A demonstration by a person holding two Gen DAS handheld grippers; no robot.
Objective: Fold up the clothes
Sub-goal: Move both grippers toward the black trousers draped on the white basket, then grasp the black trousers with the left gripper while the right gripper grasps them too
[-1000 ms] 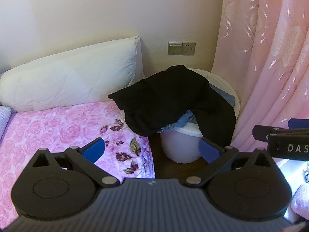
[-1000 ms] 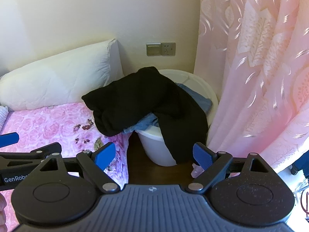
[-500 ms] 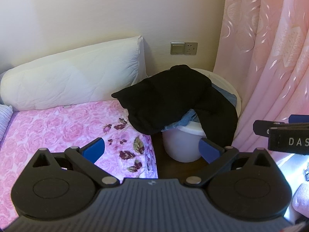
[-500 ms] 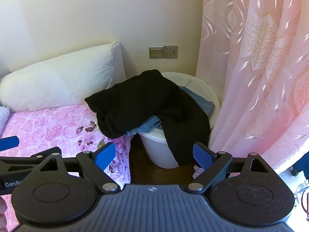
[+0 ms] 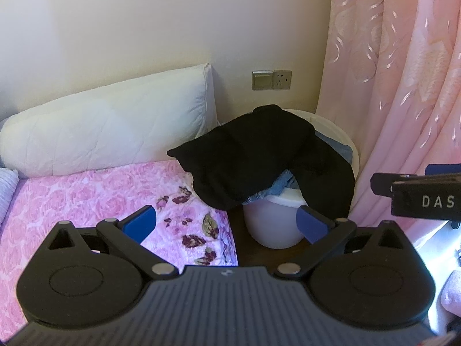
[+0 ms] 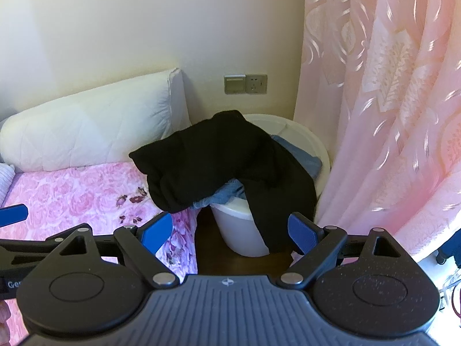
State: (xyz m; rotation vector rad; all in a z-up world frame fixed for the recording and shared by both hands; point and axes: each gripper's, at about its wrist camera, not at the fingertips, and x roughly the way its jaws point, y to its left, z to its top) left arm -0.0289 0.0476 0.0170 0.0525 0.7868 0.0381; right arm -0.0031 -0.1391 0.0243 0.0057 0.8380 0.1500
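One black garment lay draped over the top of a white laundry bucket, its left part spilling toward the bed's edge and a long dark length hanging down the bucket's right side. Blue denim clothing was bunched beneath it inside the bucket, showing below the black cloth at the front rim and again at the back right. The bucket stood on dark floor in the narrow gap between the bed, covered in a pink rose-print sheet, and a pink patterned curtain hanging close on the right. A white quilted pillow leaned against the cream wall at the head of the bed, and a switch and socket plate sat on the wall above the bucket. The left tool hung in front of the bucket with its blue-padded jaws spread wide and nothing between them. The right tool was likewise spread wide and empty, short of the hanging black cloth.
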